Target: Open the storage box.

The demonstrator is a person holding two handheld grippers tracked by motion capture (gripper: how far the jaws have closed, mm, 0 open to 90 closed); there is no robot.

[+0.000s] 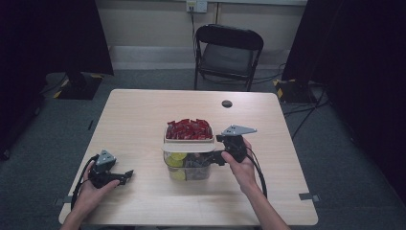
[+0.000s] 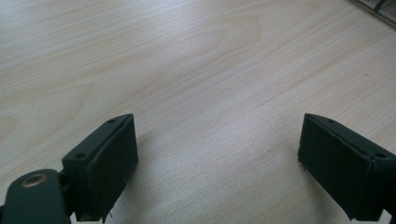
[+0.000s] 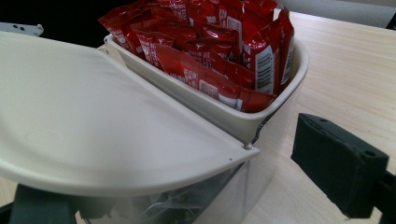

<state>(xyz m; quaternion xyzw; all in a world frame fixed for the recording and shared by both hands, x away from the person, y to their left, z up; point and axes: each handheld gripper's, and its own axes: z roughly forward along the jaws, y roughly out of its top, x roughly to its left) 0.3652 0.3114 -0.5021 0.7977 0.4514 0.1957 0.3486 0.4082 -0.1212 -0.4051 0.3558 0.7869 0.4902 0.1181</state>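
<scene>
Just beside the right gripper (image 1: 218, 158) jaws sits the lidded container (image 1: 187, 160).

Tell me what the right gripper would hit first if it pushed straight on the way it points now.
Most likely the clear container under the cream lid: the right gripper already sits at its side, jaws open. Whether they touch is unclear.

No word, brand name or number can be read anywhere. In the right gripper view the red sachets (image 3: 205, 42) packed into the cream tray (image 3: 280, 100) carry white printing and small white label panels, all too blurred to make out. One sachet at the tray's right end bears a black-and-white barcode (image 3: 265, 69), its digits illegible.
</scene>
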